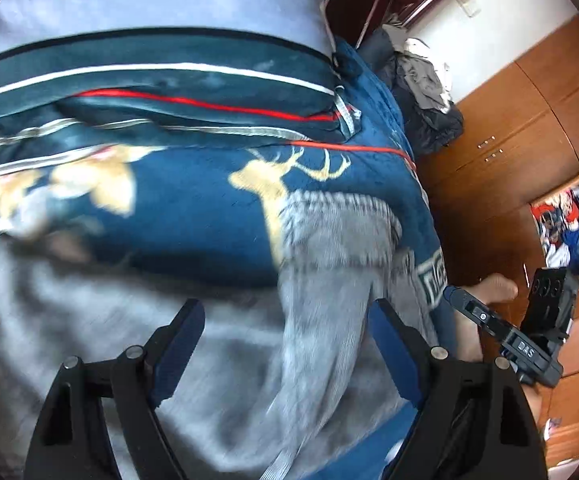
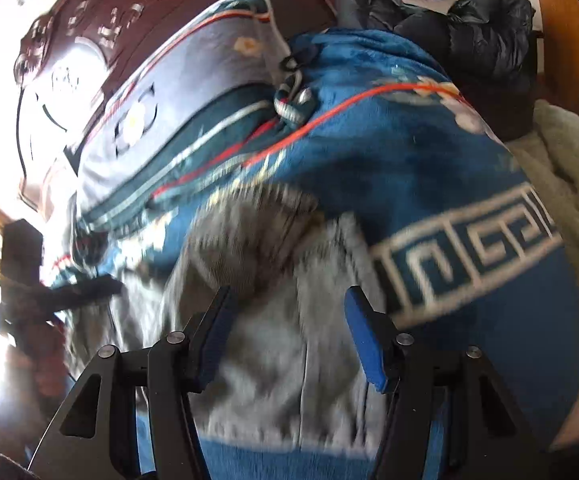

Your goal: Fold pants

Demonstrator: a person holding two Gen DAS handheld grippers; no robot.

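Note:
Grey corduroy pants (image 1: 321,264) lie on a blue deer-print blanket (image 1: 193,208) on a bed. In the left wrist view my left gripper (image 1: 289,312) is open just above the grey cloth, holding nothing. The right gripper (image 1: 501,320) shows at the right, over the bed's edge. In the right wrist view the pants (image 2: 281,312) lie under my right gripper (image 2: 289,296), which is open and empty. The left gripper (image 2: 69,292) shows blurred at the left. Both views are motion-blurred.
A folded teal and grey quilt (image 1: 161,72) lies at the head of the bed. A pile of dark and light clothes (image 1: 425,96) sits beyond the bed. Wooden cabinets (image 1: 529,128) stand on the right. A carved headboard (image 2: 101,28) is behind.

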